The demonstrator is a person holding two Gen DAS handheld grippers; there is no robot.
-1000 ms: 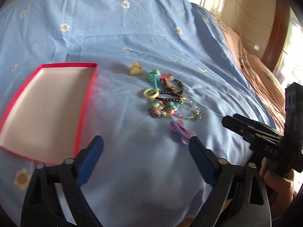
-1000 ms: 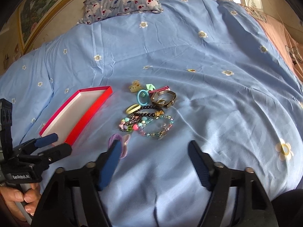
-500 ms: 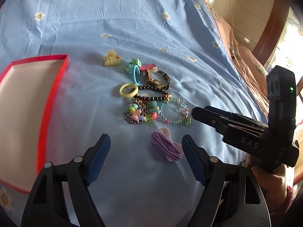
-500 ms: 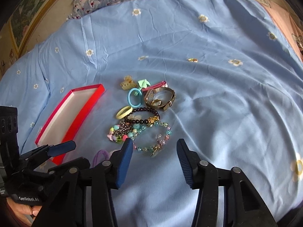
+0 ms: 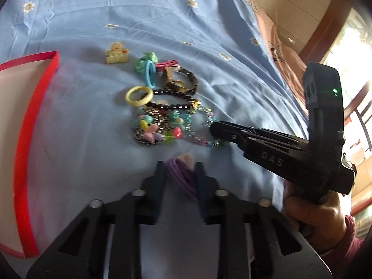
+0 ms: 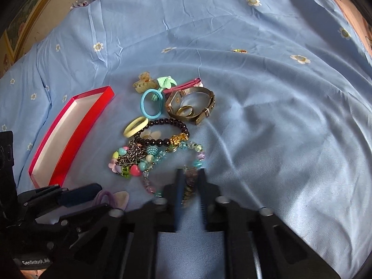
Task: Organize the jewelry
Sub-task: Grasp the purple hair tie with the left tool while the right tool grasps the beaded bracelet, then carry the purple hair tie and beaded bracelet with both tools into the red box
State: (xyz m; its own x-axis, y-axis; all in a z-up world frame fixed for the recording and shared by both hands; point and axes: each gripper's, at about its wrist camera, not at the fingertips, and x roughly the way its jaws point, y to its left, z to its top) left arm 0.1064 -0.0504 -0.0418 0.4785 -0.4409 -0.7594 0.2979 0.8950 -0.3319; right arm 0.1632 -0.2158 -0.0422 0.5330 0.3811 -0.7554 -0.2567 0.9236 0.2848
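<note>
Both grippers are clamped: the left gripper [image 5: 177, 174] on the purple elastic hair tie [image 5: 180, 174], the right gripper [image 6: 190, 181] on the pastel beaded bracelet [image 6: 194, 162], evidently for the red shallow box [image 6: 76, 125].

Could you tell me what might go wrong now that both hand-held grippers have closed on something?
The pastel bead bracelet in the right hand-held gripper touches the chain charm bracelet; lifting may drag it along. The left hand-held gripper pinches only part of the purple hair tie, which could slip before reaching the red box.
</note>
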